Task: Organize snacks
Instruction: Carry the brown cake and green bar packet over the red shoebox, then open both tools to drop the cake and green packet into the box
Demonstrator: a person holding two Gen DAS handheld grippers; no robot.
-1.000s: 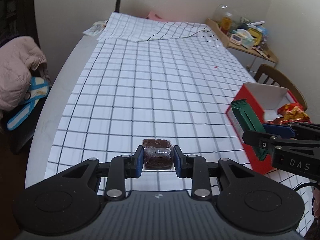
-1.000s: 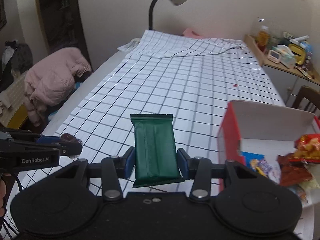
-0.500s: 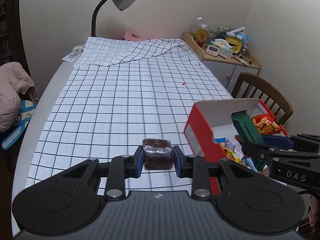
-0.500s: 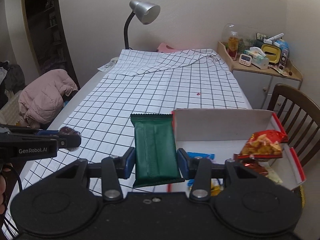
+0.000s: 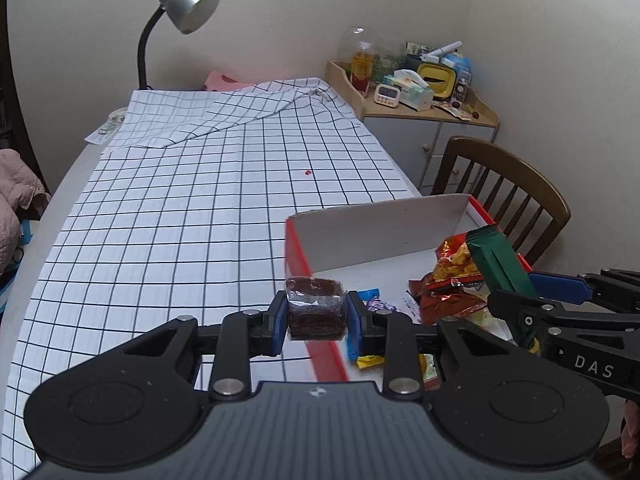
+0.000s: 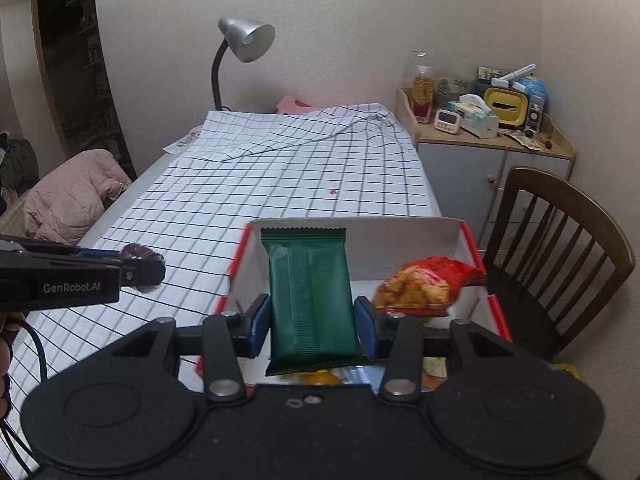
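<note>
Both moved over red box [image 6: 476, 252]. Left hand-held gripper [image 5: 316, 316] ("GenRobot.AI") clamps brown cake [image 5: 315, 308]; right hand-held gripper [image 6: 312, 322] ("DAS") clamps green bar [image 6: 310, 296].

The box [image 6: 460, 236] sits at the lower right on the tablecloth [image 6: 240, 200]; the chair [image 6: 560, 248] stands right of it, the lamp [image 6: 244, 40] at upper centre.

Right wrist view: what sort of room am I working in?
Most likely a lived-in home dining room: a table under a checked cloth, a wooden chair, and a corner cabinet cluttered with household bits.
</note>
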